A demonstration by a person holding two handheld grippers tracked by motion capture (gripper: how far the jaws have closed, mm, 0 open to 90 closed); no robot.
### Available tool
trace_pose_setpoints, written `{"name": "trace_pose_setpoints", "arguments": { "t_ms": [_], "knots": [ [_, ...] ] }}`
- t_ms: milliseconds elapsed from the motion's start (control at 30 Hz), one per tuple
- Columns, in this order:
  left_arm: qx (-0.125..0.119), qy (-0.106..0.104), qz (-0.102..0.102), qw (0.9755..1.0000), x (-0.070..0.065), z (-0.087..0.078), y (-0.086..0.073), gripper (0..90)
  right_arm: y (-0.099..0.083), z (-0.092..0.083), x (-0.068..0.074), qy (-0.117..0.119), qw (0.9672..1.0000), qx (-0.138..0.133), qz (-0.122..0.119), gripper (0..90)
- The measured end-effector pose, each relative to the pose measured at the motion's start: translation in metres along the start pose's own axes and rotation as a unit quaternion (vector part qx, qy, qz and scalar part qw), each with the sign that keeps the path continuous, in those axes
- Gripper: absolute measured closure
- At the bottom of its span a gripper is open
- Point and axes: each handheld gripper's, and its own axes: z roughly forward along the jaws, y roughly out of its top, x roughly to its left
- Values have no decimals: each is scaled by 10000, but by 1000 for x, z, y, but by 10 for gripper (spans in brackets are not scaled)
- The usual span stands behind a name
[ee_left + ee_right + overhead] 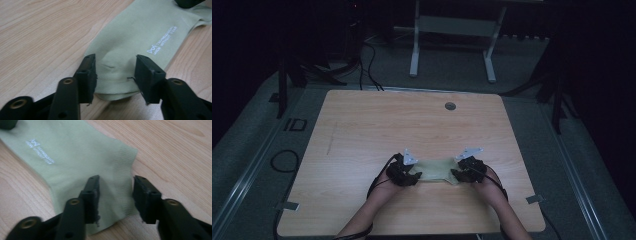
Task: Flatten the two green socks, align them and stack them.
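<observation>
A pale green sock [438, 169] lies flat on the wooden table [362, 130], stretched between the two tongs; the left gripper [411, 177] stands at one end of it and the right gripper [458, 175] at the other, each hand coming in from the near edge; in the left gripper view the jaws stand partly apart over the sock's rounded end, cloth lying between them with a small crease, the pads not pressing it; in the right gripper view the jaws are likewise partly open astride the ribbed cuff [123, 182], gripping nothing; white printed lettering [162, 41] runs along the sock ahead of the left jaws, toward the other gripper
</observation>
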Motion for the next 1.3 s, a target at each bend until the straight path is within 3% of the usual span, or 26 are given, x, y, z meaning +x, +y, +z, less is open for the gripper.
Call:
{"name": "trace_pose_setpoints", "arguments": {
  "t_ms": [67,133,200,333,433,567,733,967,1167,1300],
  "knots": [
    [-95,-91,-46,9999,1,-3,-2,468,1,0,-3,83,9999,56,103,498],
    [-180,-229,-211,9994,3,-8,-3,440,2,-3,-3,46,10000,43,46,477],
    [-290,-276,-313,9987,5,-14,-4,389,4,-7,-4,214,9997,-67,137,432],
    [-364,-391,-459,9975,6,-25,-7,263,8,-16,-7,473,9976,-307,404,292],
    [-401,-341,-478,9975,7,-33,-10,175,8,-22,-10,753,9936,-550,634,152],
    [-609,-65,-498,9969,10,-43,-15,76,6,-29,-10,709,9925,-728,677,125],
    [-758,224,-419,9960,11,-53,-20,60,2,-33,-9,755,9920,-803,620,126],
    [-693,229,-383,9966,9,-59,-26,27,-3,-36,-13,597,9921,-882,664,133],
    [-666,141,-580,9960,12,-60,-27,27,-9,-36,-16,494,9915,-937,758,134],
    [-698,217,-658,9952,12,-59,-27,28,-15,-36,-17,425,9907,-1017,793,134]
  ]
}}
